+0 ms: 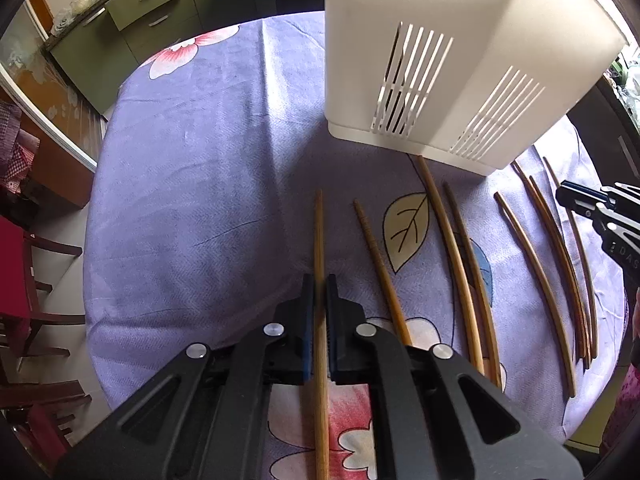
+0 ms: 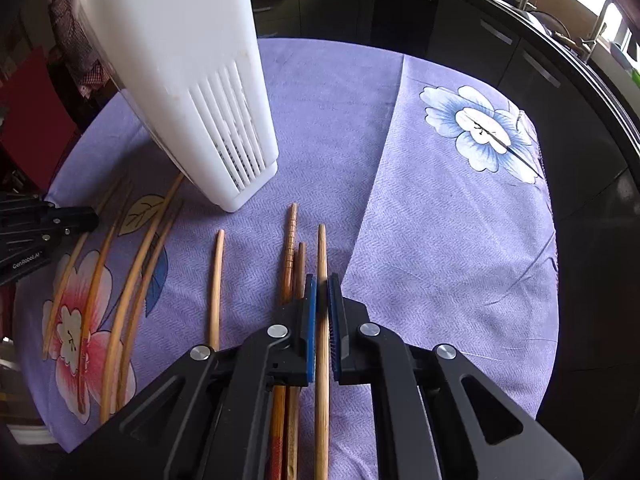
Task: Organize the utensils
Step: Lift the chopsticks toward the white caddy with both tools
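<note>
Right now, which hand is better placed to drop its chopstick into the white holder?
Hard to say: left claw and right claw each clamp one chopstick, and the holder stands ahead of both.

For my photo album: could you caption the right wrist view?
Right gripper clamps one chopstick beside the white holder.

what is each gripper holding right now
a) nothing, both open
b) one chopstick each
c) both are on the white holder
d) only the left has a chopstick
b, the left gripper and the right gripper are each shut on a single chopstick.
</note>
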A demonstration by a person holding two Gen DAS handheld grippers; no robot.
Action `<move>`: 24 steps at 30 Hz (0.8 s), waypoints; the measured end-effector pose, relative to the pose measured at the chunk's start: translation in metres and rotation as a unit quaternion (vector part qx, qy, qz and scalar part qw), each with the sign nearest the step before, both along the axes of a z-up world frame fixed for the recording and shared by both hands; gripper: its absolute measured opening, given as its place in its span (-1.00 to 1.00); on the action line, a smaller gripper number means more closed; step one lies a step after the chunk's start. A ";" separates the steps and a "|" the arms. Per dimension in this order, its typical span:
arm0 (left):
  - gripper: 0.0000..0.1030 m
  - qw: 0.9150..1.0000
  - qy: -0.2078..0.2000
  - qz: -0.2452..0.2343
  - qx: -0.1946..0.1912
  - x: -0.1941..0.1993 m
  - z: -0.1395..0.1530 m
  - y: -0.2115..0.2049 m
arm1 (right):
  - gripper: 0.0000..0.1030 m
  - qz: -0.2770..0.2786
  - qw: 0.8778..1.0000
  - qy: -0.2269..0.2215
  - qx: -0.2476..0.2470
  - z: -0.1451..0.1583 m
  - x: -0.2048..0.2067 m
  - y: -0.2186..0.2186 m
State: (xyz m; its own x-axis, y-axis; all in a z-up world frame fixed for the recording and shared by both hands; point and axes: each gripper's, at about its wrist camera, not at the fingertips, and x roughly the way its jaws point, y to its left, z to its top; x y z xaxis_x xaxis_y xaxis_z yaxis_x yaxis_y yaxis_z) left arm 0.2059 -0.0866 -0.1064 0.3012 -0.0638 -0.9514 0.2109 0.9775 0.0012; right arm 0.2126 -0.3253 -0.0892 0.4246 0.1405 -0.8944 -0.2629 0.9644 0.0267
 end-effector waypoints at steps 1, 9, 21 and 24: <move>-0.89 1.000 -0.004 0.000 -0.003 -0.001 0.004 0.002 | -0.88 -0.002 1.000 -0.010 0.007 0.009 -0.005 -0.003; -0.89 0.997 -0.066 -0.009 -0.039 -0.029 0.059 0.017 | -0.88 -0.013 0.994 -0.093 0.055 0.087 -0.058 -0.027; -0.89 0.984 -0.167 -0.025 -0.061 -0.095 0.136 0.032 | -0.87 -0.029 0.985 -0.161 0.058 0.135 -0.135 -0.056; -0.89 0.982 -0.175 -0.029 -0.058 -0.105 0.146 0.034 | -0.87 -0.028 0.984 -0.167 0.056 0.141 -0.145 -0.057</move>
